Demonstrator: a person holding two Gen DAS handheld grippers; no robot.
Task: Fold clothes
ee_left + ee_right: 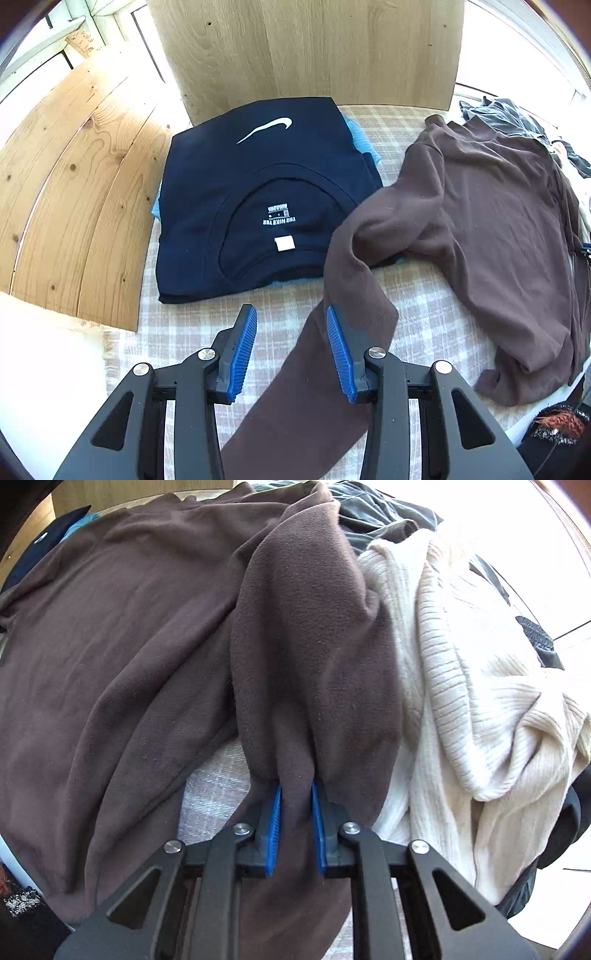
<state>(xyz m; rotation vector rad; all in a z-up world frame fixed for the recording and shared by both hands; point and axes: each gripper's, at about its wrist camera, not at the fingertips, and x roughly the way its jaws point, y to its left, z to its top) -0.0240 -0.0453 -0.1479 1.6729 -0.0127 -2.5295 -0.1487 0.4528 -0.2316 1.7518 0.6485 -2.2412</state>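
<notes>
A brown fleece top [487, 221] lies spread on the checked cover [258, 321]. One long sleeve [332, 369] runs down toward the left wrist camera and lies between and under the jaws of my left gripper [291, 314], which is open. In the right wrist view my right gripper [296, 790] is shut on the top's other brown sleeve [314, 664], pinching a fold of it between the blue pads. The body of the top [110, 646] lies to the left of that sleeve.
A folded navy Nike shirt [258, 199] sits on a light blue garment [364, 142] at the left of the cover. A wooden panel [310, 51] stands behind it. A cream ribbed sweater [480, 701] and dark clothes [384, 513] are piled on the right.
</notes>
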